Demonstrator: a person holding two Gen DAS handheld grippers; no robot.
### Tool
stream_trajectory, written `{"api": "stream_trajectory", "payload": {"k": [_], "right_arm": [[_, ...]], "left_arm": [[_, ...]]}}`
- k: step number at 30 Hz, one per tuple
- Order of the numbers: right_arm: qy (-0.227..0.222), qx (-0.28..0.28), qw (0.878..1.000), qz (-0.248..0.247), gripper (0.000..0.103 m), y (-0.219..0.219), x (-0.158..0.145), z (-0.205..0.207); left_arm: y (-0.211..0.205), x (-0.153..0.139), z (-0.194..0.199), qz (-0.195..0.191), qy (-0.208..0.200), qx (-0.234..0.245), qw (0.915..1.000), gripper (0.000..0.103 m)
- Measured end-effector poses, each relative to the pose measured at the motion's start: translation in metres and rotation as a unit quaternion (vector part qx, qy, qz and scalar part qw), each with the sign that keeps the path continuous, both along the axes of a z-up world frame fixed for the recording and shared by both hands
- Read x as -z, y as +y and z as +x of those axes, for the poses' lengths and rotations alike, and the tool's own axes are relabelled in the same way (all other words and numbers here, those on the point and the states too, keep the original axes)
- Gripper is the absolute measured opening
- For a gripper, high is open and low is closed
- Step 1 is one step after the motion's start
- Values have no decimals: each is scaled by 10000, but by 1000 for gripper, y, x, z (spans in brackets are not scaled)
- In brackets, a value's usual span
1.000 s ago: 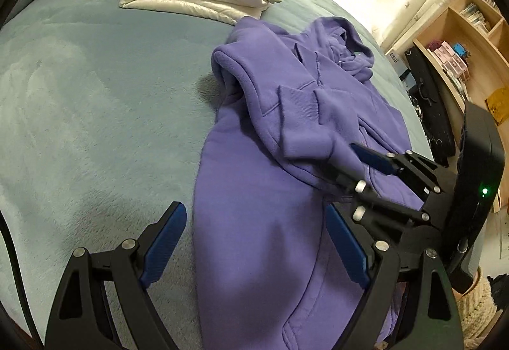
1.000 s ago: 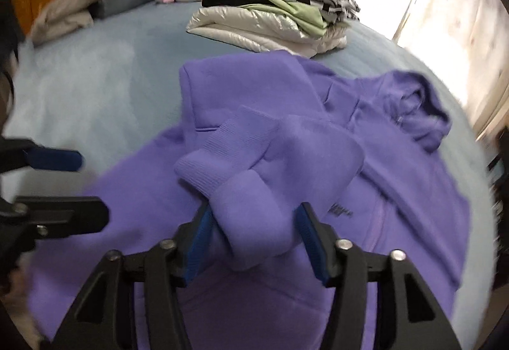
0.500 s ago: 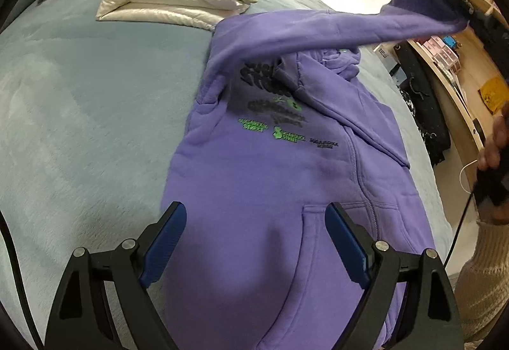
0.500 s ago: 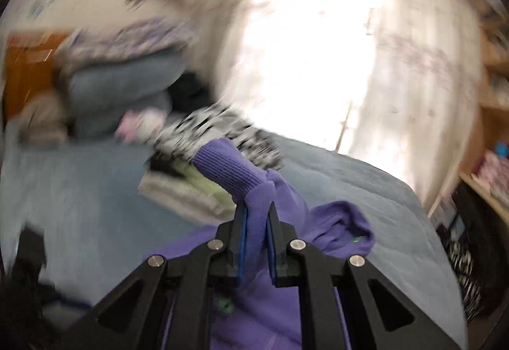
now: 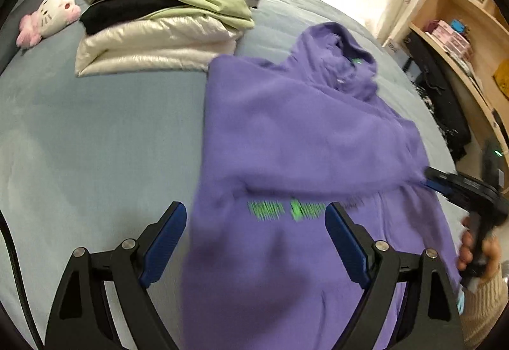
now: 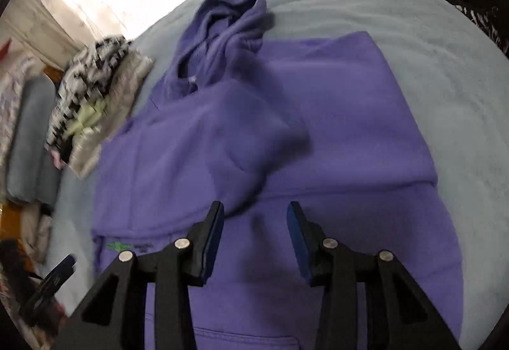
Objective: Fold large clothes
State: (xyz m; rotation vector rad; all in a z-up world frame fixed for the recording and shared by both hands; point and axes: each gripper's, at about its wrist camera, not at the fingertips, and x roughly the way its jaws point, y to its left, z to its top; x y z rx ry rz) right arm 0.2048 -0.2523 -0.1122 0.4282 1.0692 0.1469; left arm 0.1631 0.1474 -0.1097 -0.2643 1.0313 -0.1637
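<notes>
Lying on the bed point(image 5: 95, 133), the purple hoodie point(image 5: 302, 133) is being blurred; its green print point(image 5: 286, 210) is unreadable. The right gripper point(image 6: 254, 223), just opened, and the wide-open left gripper point(image 5: 254, 232) are holding nothing.

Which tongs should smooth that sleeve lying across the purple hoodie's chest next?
Probably the right tongs. Their jaws have just been opening and stand right at the sleeve, with nothing pinched. The left tongs hover open lower on the hoodie, near the green print.
</notes>
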Motion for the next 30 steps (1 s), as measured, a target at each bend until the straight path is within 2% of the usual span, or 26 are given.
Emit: {"api": "stream_trajectory", "payload": {"k": [2,7,12,15,17,18,19,20,21,24,27,28,30], "right_arm": [[-131,-3,9999,28,53,-3,-4,10],[-132,-52,9999,24,55,-7,8,51],[-84,-33,9997,214,55,-21,28,85],[-12,-83,9993,374,55,-21,40,96],[-112,-195,9993,309,54,-14,42,97],[-227,-300,9992,152,54,-8,41,96],[-307,-385,9988,-24,41,-2,39,94],[-357,-568,9974,-268,20,7,38,93],[-417,-663,9960,-438,16,13,36,91],[-968,-763,9892,-797,13,25,14,83],[-1625,-601,9807,-903,13,28,-11,80],[-1764,-515,9779,-1002,13,29,-14,83],[-1666,-422,9793,-1067,14,32,-6,95]], "left_arm": [[5,6,24,-76,97,-13,9999,88],[15,33,79,-434,490,-87,9978,88],[20,53,112,-345,641,-140,9972,88],[18,64,127,-257,716,-142,9970,88],[14,66,134,-171,671,-140,9975,85],[10,65,137,-142,601,-135,9980,69],[6,64,140,-160,518,-104,9985,55],[2,62,141,-209,471,-50,9987,28],[-1,59,141,-156,401,-86,9990,19],[-11,43,130,231,-208,-280,9991,15],[-19,26,114,497,-951,-441,9933,15],[-20,25,113,533,-1055,-495,9918,15],[-23,28,111,844,-1241,-613,9868,15]]}}
